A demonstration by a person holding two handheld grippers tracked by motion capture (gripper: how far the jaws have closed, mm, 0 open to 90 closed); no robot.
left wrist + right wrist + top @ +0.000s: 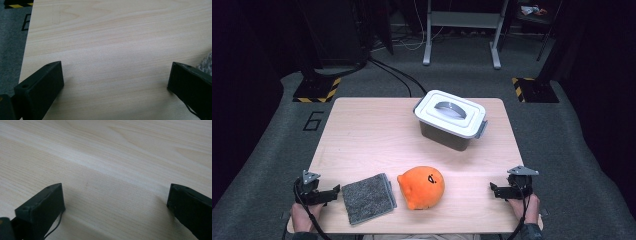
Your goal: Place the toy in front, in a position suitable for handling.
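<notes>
1. One table [362, 130]; nothing moved yet, all work left.
2. One lidded box [450, 119], lid on, far ahead, between my grippers.
3. One orange plush [422, 186], well left of my right gripper [493, 189], untouched.
4. One grey cloth [368, 198], just right of my left gripper [337, 190].
5. Both jaw pairs apart, empty.

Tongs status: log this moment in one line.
left tongs open, empty | right tongs open, empty | grey cloth, orange plush untouched | box lidded
</notes>
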